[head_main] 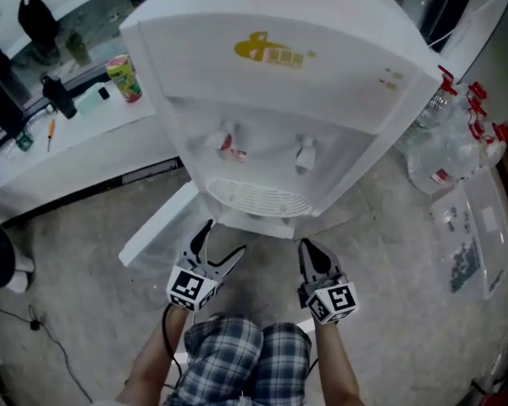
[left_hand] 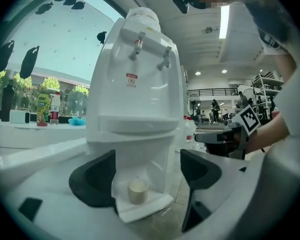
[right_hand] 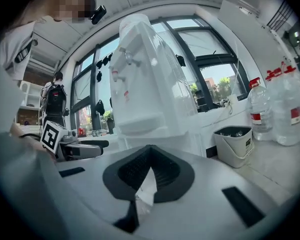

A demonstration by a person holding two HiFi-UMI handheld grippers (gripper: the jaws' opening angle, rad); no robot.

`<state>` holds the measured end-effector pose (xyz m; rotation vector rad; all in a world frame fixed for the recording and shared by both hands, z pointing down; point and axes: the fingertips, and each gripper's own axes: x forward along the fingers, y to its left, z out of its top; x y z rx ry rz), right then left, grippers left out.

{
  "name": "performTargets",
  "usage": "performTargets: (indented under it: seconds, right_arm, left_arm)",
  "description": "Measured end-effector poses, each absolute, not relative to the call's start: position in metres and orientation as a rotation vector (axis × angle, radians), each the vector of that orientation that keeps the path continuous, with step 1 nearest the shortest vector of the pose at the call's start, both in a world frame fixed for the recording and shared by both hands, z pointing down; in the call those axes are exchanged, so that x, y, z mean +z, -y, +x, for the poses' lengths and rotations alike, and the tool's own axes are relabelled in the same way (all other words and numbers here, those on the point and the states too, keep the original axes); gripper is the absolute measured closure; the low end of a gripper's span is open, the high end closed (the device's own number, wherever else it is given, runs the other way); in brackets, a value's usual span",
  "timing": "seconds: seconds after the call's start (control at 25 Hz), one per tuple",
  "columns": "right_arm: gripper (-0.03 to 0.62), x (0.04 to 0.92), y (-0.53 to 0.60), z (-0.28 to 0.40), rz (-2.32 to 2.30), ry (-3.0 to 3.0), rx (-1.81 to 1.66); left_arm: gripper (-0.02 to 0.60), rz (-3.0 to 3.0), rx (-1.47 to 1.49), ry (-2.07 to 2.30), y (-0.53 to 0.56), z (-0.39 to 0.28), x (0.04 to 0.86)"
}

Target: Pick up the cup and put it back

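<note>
Left tool wide open, empty. Right tool shut, nothing in it. Cup sits lower center in dispenser nook. Yellow logo top center, txt unreadable.

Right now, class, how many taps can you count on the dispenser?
2. The red-marked tap and the plain tap sit side by side on the dispenser front, above the drip tray. None seem hidden.

Plaid shorts; left hand-held gripper and right hand-held gripper are white, black-jawed.
</note>
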<state>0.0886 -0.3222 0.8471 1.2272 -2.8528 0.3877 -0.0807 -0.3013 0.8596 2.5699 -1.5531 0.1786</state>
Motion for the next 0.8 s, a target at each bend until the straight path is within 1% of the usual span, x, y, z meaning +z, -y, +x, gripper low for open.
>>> performTargets:
  seconds: [0.24,0.36,0.8]
  right_arm:
    - [0.577,0.918,0.339,0.076,1.165,2.872,0.309]
    - [0.577,0.944,0.346,0.071,1.132,2.879,0.325]
    - [0.577,0.987,0.361,0.059,1.071,2.87,0.347]
  left_arm:
    - [0.19,2.576,0.137,1.58,0.326,-0.078,0.929]
    - [0.19,2.565,0.133,1.569,0.337,-0.074,0.955]
    - [0.189,2.56,0.219,1.526,0.361,-0.061,1.02]
